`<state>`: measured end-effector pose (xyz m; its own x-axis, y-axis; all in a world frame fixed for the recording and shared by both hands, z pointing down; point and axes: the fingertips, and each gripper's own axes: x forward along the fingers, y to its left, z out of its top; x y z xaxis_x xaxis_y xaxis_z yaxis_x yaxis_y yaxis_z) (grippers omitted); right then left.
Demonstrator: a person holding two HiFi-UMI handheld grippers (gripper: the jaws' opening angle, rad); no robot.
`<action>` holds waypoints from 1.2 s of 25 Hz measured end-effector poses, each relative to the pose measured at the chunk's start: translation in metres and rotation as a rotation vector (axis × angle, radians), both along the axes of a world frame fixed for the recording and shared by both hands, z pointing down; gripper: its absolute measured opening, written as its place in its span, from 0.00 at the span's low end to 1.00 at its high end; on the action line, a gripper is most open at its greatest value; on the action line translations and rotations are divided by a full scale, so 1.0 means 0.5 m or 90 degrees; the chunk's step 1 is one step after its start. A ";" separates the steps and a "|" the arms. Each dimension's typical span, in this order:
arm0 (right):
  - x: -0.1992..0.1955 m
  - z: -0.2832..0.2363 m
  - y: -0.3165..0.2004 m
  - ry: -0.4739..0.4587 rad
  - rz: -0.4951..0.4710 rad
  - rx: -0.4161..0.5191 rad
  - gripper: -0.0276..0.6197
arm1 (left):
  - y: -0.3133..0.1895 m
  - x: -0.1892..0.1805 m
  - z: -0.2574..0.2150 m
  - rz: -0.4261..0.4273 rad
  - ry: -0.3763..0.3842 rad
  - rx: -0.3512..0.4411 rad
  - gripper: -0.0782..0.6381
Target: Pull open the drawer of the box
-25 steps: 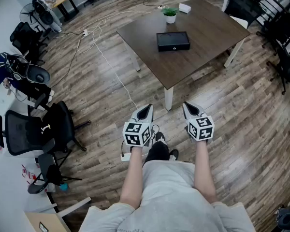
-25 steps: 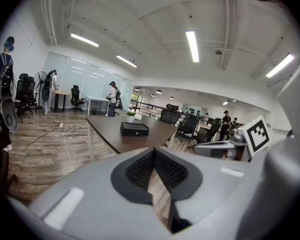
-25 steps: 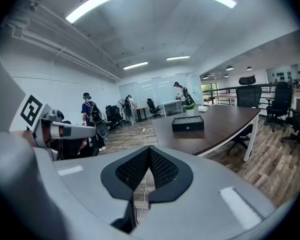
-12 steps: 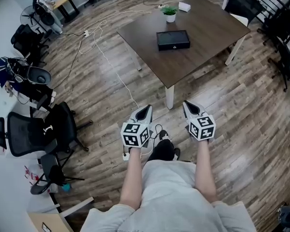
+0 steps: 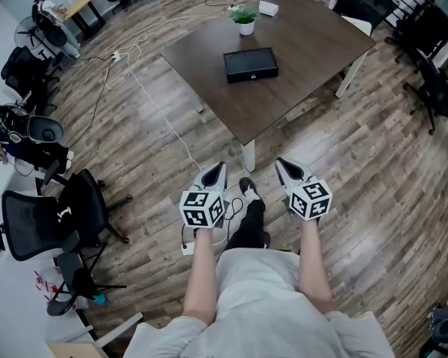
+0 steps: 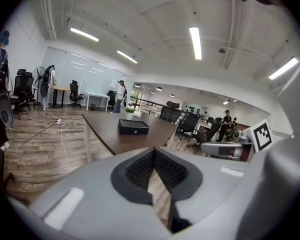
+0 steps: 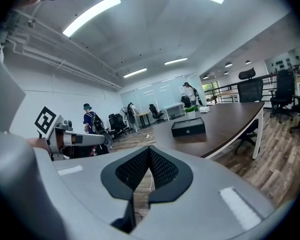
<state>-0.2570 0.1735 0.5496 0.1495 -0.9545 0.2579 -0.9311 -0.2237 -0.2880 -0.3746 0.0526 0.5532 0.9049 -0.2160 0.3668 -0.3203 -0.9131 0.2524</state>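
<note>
A flat black box [image 5: 250, 64] with a small knob on its front lies on the dark brown table [image 5: 313, 58]; it also shows as the black box [image 6: 133, 127] in the left gripper view and the black box [image 7: 188, 127] in the right gripper view. Its drawer is closed. My left gripper [image 5: 219, 168] and right gripper [image 5: 278, 163] hover over the floor, well short of the table's near corner. Both are shut, tips touching, nothing held.
A small potted plant [image 5: 244, 19] and a white box [image 5: 268, 8] stand behind the black box. Office chairs [image 5: 56, 207] crowd the left; more chairs [image 5: 433, 47] sit right. A white cable [image 5: 160, 118] runs across the wood floor. People stand far off.
The whole view has shifted: the table and box now lie closer and further left in the head view. One foot has stepped forward. Both grippers stay shut, held level.
</note>
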 end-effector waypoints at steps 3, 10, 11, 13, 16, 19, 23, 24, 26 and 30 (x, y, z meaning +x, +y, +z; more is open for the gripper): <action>0.059 0.006 -0.013 -0.018 -0.003 0.004 0.05 | -0.028 0.067 0.004 -0.008 0.012 -0.009 0.18; 0.205 0.020 -0.087 -0.005 0.009 -0.025 0.05 | -0.112 0.222 0.013 -0.011 0.017 -0.032 0.18; 0.225 0.018 -0.103 -0.004 0.007 -0.028 0.05 | -0.128 0.245 0.009 -0.012 0.020 -0.035 0.18; 0.265 0.014 -0.132 -0.001 0.005 -0.033 0.05 | -0.160 0.293 0.002 -0.013 0.026 -0.040 0.18; 0.321 0.013 -0.170 0.004 0.003 -0.049 0.05 | -0.200 0.361 0.000 -0.008 0.029 -0.046 0.18; 0.378 0.012 -0.213 0.008 -0.002 -0.063 0.05 | -0.240 0.427 0.004 -0.006 0.032 -0.059 0.18; 0.443 0.015 -0.287 -0.012 0.000 -0.062 0.05 | -0.306 0.505 0.015 0.002 0.025 -0.071 0.18; 0.457 0.021 -0.310 -0.016 -0.001 -0.065 0.05 | -0.324 0.523 0.020 0.005 0.022 -0.071 0.18; 0.486 0.034 -0.354 -0.020 -0.005 -0.073 0.05 | -0.360 0.559 0.029 0.011 0.016 -0.070 0.18; 0.530 0.050 -0.417 -0.022 -0.009 -0.080 0.05 | -0.414 0.614 0.051 0.017 0.010 -0.078 0.18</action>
